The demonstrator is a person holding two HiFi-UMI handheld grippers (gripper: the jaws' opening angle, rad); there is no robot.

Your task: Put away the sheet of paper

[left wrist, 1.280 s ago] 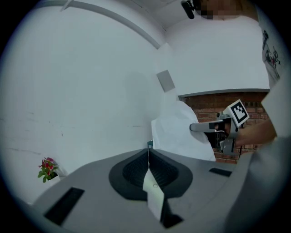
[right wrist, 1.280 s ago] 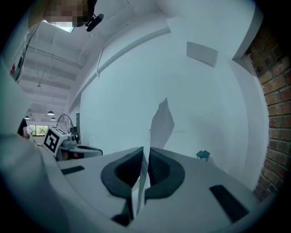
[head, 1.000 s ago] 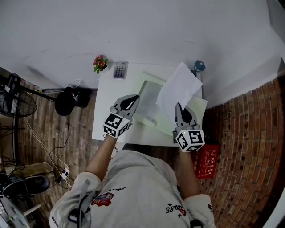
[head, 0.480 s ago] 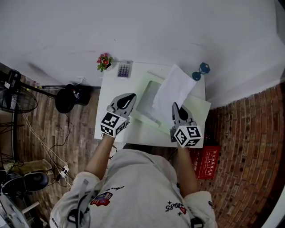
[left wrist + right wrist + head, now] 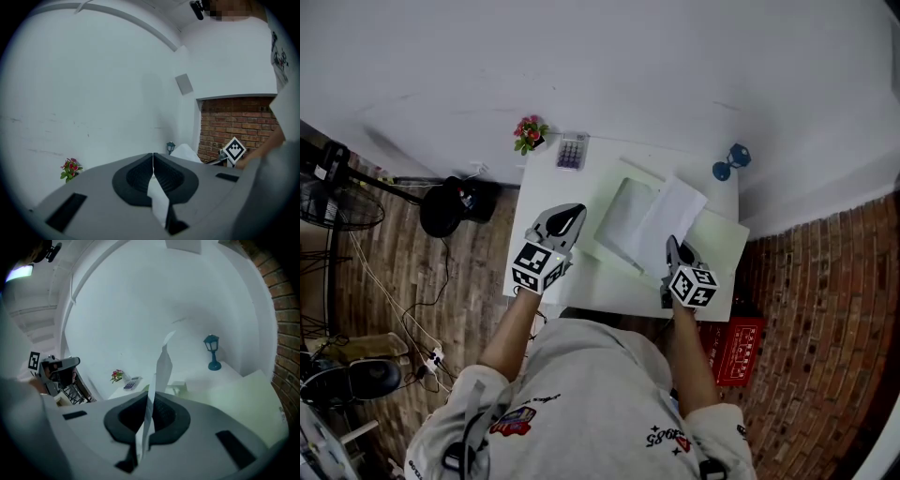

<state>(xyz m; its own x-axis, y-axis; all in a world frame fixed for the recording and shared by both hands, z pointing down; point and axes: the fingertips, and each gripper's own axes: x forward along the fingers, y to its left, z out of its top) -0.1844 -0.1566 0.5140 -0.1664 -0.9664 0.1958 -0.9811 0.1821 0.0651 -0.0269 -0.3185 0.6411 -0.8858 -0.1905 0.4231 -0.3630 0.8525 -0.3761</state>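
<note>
The white sheet of paper point(image 5: 671, 218) slants down over an open pale green folder point(image 5: 718, 246) on the white table point(image 5: 536, 202). My right gripper point(image 5: 675, 243) is shut on the sheet's near edge. In the right gripper view the sheet point(image 5: 162, 365) stands edge-on between the closed jaws of this gripper point(image 5: 152, 391). My left gripper point(image 5: 573, 213) hovers by the folder's left edge. Its jaws meet at the tips in the left gripper view point(image 5: 153, 157), and I see nothing held there. That view also catches the sheet point(image 5: 187, 152) at the right.
A small flower pot point(image 5: 530, 134), a calculator point(image 5: 572, 150) and a blue lamp figurine point(image 5: 728, 162) stand along the table's far edge by the white wall. A red crate point(image 5: 733, 349) sits on the floor at the right, by a brick wall. A fan point(image 5: 333, 208) and cables lie at the left.
My right gripper has come down with the sheet, which now lies lower over the green folder. The left gripper has shifted a little along the folder's left side.
</note>
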